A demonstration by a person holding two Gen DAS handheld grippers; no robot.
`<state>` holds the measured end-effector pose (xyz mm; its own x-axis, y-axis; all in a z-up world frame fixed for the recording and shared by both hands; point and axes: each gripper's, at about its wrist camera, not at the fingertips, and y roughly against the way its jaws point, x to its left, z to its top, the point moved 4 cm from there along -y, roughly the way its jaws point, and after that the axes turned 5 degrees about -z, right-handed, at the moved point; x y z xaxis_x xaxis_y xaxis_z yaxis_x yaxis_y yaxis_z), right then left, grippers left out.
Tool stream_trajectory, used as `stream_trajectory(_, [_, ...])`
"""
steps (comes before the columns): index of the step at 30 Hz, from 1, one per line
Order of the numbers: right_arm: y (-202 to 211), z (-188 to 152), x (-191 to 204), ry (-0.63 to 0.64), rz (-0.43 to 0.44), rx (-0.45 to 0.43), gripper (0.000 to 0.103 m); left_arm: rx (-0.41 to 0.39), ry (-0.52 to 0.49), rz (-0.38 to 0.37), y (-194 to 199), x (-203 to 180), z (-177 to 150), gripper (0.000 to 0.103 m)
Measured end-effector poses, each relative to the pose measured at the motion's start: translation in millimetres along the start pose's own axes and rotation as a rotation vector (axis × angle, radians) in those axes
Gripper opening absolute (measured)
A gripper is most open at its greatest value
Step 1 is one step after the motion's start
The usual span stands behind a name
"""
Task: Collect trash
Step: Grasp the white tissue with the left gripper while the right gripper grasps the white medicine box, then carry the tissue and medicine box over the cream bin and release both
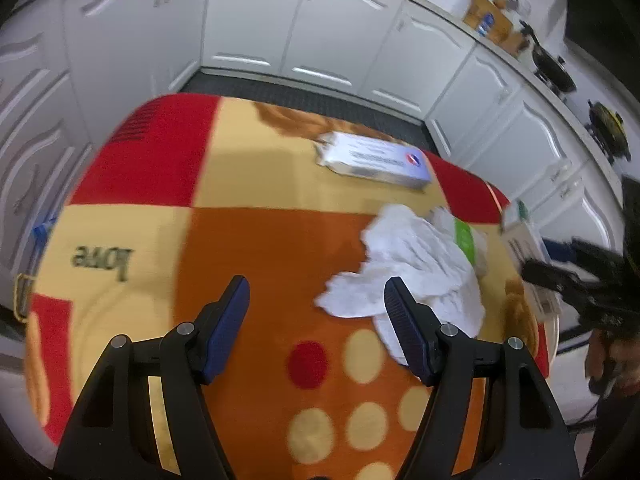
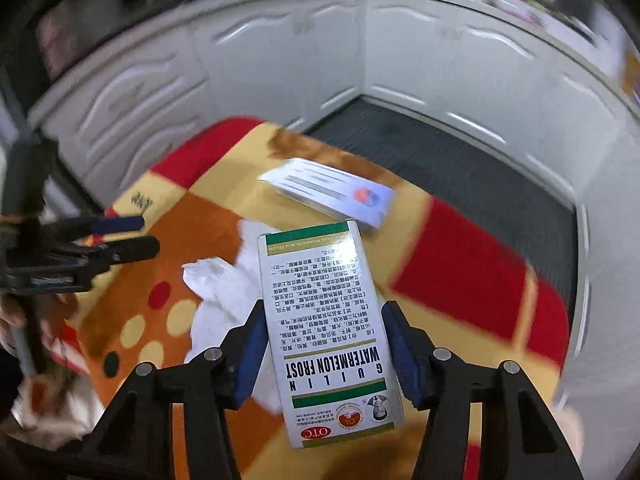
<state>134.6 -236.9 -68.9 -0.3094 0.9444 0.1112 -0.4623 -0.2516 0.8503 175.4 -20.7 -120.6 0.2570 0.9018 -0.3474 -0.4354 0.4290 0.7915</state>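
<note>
My right gripper (image 2: 324, 312) is shut on a white and green medicine box (image 2: 328, 332) and holds it above the table; the box also shows in the left wrist view (image 1: 522, 236). Crumpled white tissue (image 1: 416, 268) lies on the patterned tablecloth (image 1: 248, 248), and also shows in the right wrist view (image 2: 224, 288). A flat white and blue box (image 1: 376, 160) lies farther back on the table, seen too in the right wrist view (image 2: 332, 192). My left gripper (image 1: 316, 292) is open and empty, just left of the tissue; it appears at the left of the right wrist view (image 2: 136, 236).
White kitchen cabinets (image 1: 248, 20) run around the table on the far and left sides. A dark floor mat (image 2: 460, 172) lies between table and cabinets. Pots and jars (image 1: 552, 64) stand on the counter at the right.
</note>
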Motion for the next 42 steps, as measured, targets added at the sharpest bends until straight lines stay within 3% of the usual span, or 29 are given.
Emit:
stream_trajectory(3, [18.5, -29.9, -14.5, -0.088, 0.003, -0.031, 0.054, 0.001, -0.016, -0.022, -11.5, -17.1, 0.8, 0.071])
stream_trajectory(8, [30.4, -79.6, -28.2, -0.254, 0.041, -0.058, 0.054, 0.022, -0.091, 0.004, -48.0, -50.8, 0.4, 0.074])
stream_trajectory(10, [34.8, -94.2, -33.4, -0.31, 0.056, -0.067, 0.054, 0.066, -0.117, 0.035, -67.7, -61.1, -5.1, 0.074])
stream_trajectory(12, [39.1, -104.2, -37.4, -0.349, 0.061, -0.08, 0.054, 0.036, -0.201, 0.097, -70.0, -72.8, -11.1, 0.072])
stream_trajectory(13, [42.6, -109.0, -39.9, -0.363, 0.056, -0.088, 0.054, 0.047, -0.227, 0.09, -70.3, -76.7, -14.4, 0.066])
stream_trajectory(15, [50.2, -115.3, -45.4, -0.374, 0.043, -0.102, 0.054, 0.055, -0.219, 0.081, -66.2, -75.2, -16.9, 0.03])
stream_trajectory(16, [55.4, -118.3, -48.6, -0.381, 0.036, -0.114, 0.053, 0.063, -0.201, 0.057, -61.2, -73.0, -17.2, 0.021])
stream_trajectory(18, [62.7, -122.9, -57.3, -0.399, 0.031, -0.134, 0.053, 0.072, -0.156, 0.009, -48.1, -68.2, -17.8, 0.015])
stream_trajectory(22, [74.8, -134.6, -69.9, -0.437, 0.014, -0.173, 0.053, 0.034, -0.172, -0.032, -15.2, -80.3, -23.8, 0.014])
stream_trajectory(28, [93.1, -161.0, -100.9, -0.521, -0.061, -0.195, 0.053, 0.02, -0.282, -0.116, 6.6, -147.0, -37.2, 0.014])
stream_trajectory(32, [103.5, -183.2, -121.4, -0.562, -0.165, -0.187, 0.053, 0.047, -0.348, -0.183, -1.9, -199.9, -51.7, 0.014])
stream_trajectory(42, [111.0, -235.8, -187.1, -0.758, -0.269, -0.156, 0.053, 0.136, -0.449, -0.263, -63.7, -316.6, -71.2, 0.014])
